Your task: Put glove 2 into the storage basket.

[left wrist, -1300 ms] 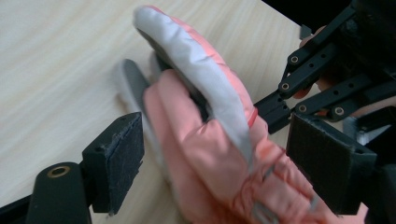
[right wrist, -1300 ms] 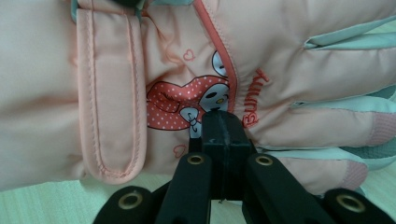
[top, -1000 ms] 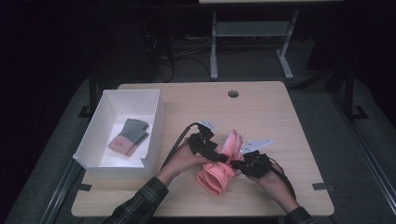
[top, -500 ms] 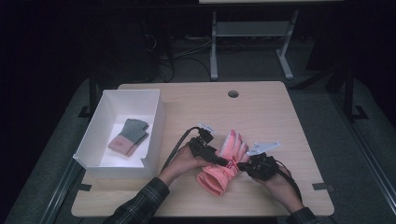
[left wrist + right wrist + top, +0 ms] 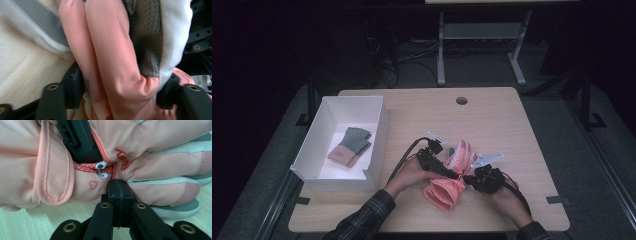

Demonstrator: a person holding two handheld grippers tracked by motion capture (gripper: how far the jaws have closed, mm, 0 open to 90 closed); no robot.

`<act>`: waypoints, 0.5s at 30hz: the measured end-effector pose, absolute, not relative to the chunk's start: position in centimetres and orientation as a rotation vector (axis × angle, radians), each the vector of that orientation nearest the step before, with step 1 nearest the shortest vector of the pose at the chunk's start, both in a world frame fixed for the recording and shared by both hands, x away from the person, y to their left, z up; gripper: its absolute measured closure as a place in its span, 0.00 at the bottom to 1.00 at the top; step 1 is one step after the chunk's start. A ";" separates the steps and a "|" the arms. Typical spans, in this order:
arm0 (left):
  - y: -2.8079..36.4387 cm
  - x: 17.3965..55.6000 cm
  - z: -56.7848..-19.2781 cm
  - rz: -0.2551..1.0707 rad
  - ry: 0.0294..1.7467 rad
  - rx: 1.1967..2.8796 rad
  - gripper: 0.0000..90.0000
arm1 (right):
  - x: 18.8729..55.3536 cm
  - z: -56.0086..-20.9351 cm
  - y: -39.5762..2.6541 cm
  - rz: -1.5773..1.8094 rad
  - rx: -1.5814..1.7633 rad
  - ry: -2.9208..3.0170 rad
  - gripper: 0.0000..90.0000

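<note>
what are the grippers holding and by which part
Both hold the pink glove: left gripper clamps its bunched middle, right gripper pinches its edge by the heart print.

- The left gripper (image 5: 451, 173), held in the person's left hand, has just been closing its black jaws; bunched fabric of the padded salmon-pink winter glove (image 5: 447, 186) now sits between them.

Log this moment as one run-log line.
left hand-held gripper: closing around pink glove | right hand-held gripper: shut at glove edge | white box: holds another glove
</note>
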State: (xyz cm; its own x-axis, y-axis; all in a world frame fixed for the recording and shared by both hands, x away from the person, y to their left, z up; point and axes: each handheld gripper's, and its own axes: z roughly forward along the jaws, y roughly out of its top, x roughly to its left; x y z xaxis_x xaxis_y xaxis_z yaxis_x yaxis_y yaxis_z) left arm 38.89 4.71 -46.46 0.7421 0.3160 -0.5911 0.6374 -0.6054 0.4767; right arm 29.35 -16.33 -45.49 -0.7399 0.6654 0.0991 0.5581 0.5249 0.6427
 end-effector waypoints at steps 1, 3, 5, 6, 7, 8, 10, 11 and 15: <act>4.8 38.9 -46.5 -0.602 0.710 2.243 0.47 | 29.3 -45.5 -16.3 1.010 1.052 2.600 1.00; 4.9 38.9 -46.4 -0.603 0.705 2.232 0.54 | 29.4 -45.5 -16.4 1.018 1.058 2.599 1.00; 5.0 38.9 -46.4 -0.600 0.704 2.221 0.59 | 29.4 -45.5 -16.4 1.023 1.060 2.599 1.00; 5.1 38.9 -46.3 -0.597 0.707 2.217 0.60 | 29.4 -45.5 -16.6 1.033 1.060 2.599 1.00; 5.2 38.9 -46.2 -0.596 0.708 2.209 0.62 | 29.4 -45.4 -16.7 1.045 1.065 2.598 1.00; 5.3 38.9 -46.1 -0.595 0.711 2.204 0.63 | 29.4 -45.3 -17.0 1.053 1.055 2.599 0.98; 5.5 38.8 -45.9 -0.602 0.718 2.192 0.65 | 29.1 -44.9 -17.5 1.097 1.065 2.588 0.87; 5.5 38.9 -45.9 -0.605 0.717 2.185 0.65 | 29.0 -44.7 -17.8 1.117 1.076 2.582 0.80; 5.5 38.7 -45.3 -0.597 0.723 2.177 0.66 | 28.4 -44.2 -18.8 1.128 1.076 2.533 0.62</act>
State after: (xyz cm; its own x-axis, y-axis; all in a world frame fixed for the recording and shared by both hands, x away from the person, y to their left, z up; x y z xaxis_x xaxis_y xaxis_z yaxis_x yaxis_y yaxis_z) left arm 38.66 5.53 -45.32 0.7313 0.3058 -0.6097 0.6567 -0.5571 0.5083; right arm 28.35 -18.76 -44.25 -0.7261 0.6750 0.1308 0.5487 0.4542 0.7019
